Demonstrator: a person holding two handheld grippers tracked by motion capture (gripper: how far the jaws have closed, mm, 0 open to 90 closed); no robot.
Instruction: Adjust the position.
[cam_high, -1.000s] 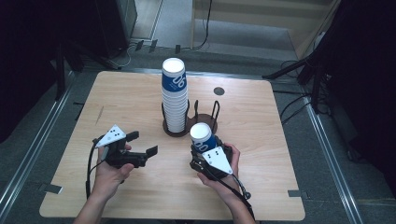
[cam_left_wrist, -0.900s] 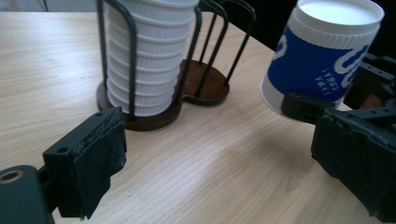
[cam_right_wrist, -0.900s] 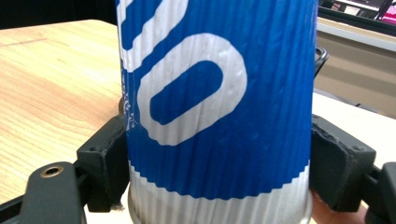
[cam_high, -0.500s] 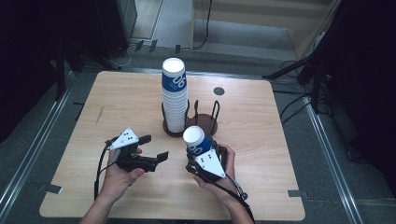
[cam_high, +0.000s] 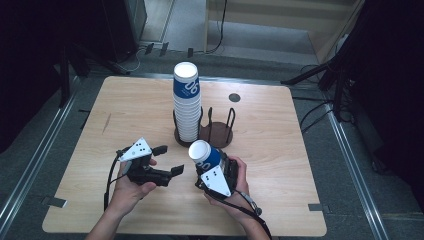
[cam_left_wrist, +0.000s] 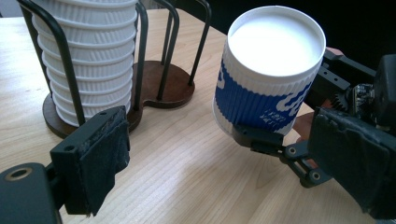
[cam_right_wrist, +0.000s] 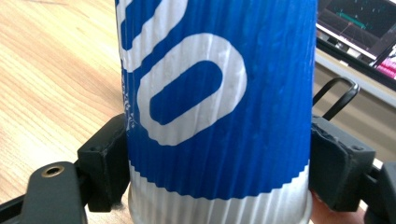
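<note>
We see the right gripper (cam_high: 212, 167) clamped on a blue-and-white paper cup (cam_high: 205, 154), tilted above the tabletop (cam_high: 300, 150) just before the wooden cup rack (cam_high: 215, 134). The left gripper (cam_high: 167, 160) sits just beside the cup, its jaws apart and just closing, nothing between them.

Ribbed matt paper cup (cam_left_wrist: 266, 88); pale smooth wood-grain table (cam_high: 280, 145); dark wire holder (cam_high: 220, 131), rough black padded jaws
</note>
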